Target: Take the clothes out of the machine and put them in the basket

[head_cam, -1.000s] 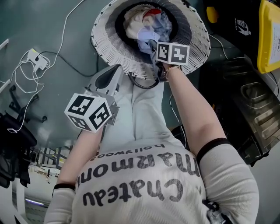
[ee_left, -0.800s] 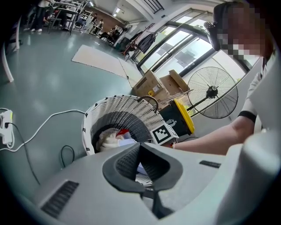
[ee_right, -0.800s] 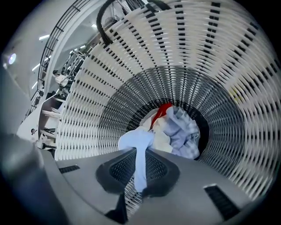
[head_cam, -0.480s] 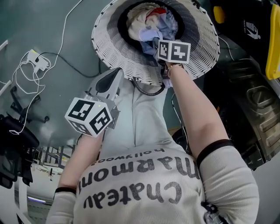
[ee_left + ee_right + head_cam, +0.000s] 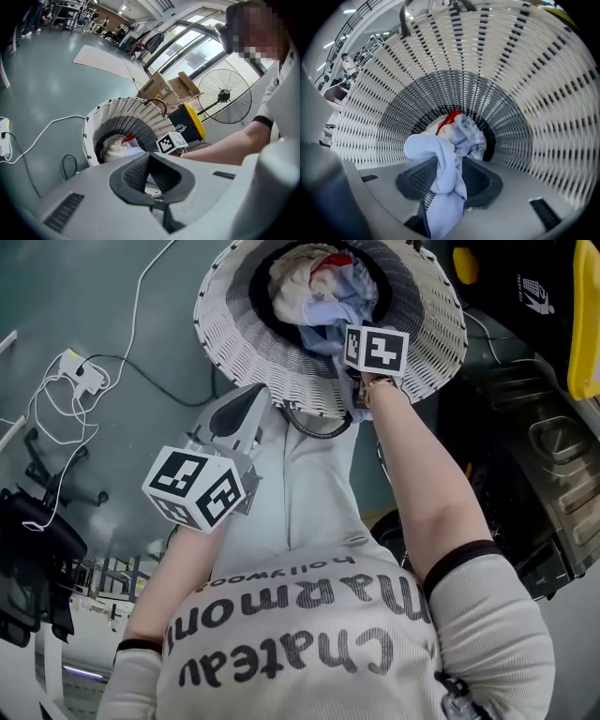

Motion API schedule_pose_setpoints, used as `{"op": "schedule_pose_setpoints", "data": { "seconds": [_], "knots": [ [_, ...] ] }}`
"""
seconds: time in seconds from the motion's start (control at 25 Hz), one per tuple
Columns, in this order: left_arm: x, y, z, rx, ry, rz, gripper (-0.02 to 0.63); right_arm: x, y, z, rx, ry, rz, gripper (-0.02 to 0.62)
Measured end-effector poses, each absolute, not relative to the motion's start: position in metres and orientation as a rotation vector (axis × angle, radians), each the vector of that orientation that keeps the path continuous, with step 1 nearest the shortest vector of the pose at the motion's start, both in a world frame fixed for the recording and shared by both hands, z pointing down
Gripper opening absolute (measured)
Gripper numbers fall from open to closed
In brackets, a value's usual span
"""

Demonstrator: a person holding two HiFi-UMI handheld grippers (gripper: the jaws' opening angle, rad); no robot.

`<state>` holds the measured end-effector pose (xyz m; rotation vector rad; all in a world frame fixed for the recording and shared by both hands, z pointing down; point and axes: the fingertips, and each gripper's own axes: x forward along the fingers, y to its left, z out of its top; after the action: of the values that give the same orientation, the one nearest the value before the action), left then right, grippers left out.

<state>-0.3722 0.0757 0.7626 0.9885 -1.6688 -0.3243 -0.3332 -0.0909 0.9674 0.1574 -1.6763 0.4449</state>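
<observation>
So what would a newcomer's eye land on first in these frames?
The white-and-black woven basket fills the top of the head view, with a heap of pale clothes at its bottom. The right gripper points down into it, a pale blue garment draped between its fingers, which have just been opening. The left gripper hangs lower left, nothing between its fingers.

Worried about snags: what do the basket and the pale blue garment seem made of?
Basket: woven wicker or plastic rattan, I can't tell which; matte white strands with dark bands, open weave visible. Pale blue garment: thin soft fabric, maybe cotton; matte, hanging in limp, bunched folds.
</observation>
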Motion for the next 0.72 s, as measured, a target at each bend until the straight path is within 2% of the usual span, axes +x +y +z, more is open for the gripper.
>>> {"op": "schedule_pose_setpoints", "data": {
  "seconds": [0.2,0.32,0.44,0.72],
  "knots": [
    [-0.379,0.063,0.721,1.059,-1.711,-0.330,0.008,-0.323,-0.104,0.916,0.232,-1.722,0.446,0.187],
    [-0.384,0.060,0.685,1.112,-1.728,-0.322,0.008,-0.316,-0.109,0.869,0.247,-1.778,0.392,0.138],
    [-0.393,0.057,0.647,1.169,-1.753,-0.310,0.008,-0.315,-0.110,0.814,0.277,-1.846,0.413,0.137],
    [-0.400,0.037,0.538,1.329,-1.806,-0.270,0.008,-0.327,-0.097,0.641,0.447,-2.045,0.865,0.120]
  ]
}}
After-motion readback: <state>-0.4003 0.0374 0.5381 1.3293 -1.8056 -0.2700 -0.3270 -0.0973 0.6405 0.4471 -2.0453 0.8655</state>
